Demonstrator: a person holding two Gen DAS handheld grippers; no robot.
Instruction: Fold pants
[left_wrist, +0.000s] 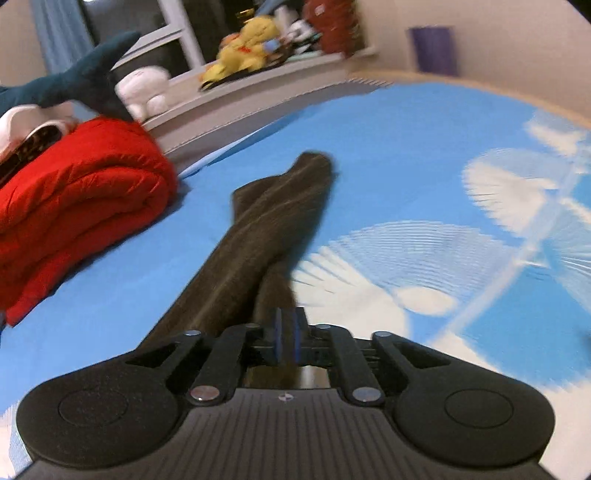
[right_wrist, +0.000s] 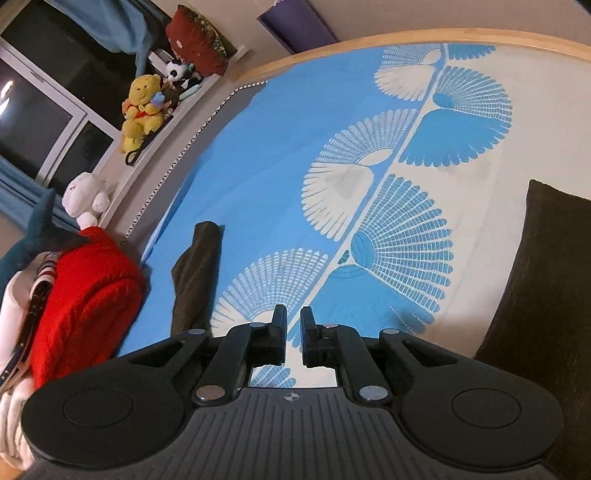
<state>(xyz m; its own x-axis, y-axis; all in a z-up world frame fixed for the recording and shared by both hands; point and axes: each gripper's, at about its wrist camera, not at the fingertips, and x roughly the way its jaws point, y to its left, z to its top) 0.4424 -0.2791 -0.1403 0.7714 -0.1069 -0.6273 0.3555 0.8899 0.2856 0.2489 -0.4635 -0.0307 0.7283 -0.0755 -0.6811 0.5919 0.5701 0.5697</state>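
From the left wrist, the left gripper is clamped on dark brown pants, which stretch away (slightly blurred) across the blue patterned bed sheet beside a red folded quilt.

From the right wrist, the right gripper stands slightly apart, holding nothing; the pants lie left of it, and a dark cushion sits at right.

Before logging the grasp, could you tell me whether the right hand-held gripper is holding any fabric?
No, the right hand-held gripper shows only patterned blue-and-white bedsheet through its narrow gap.
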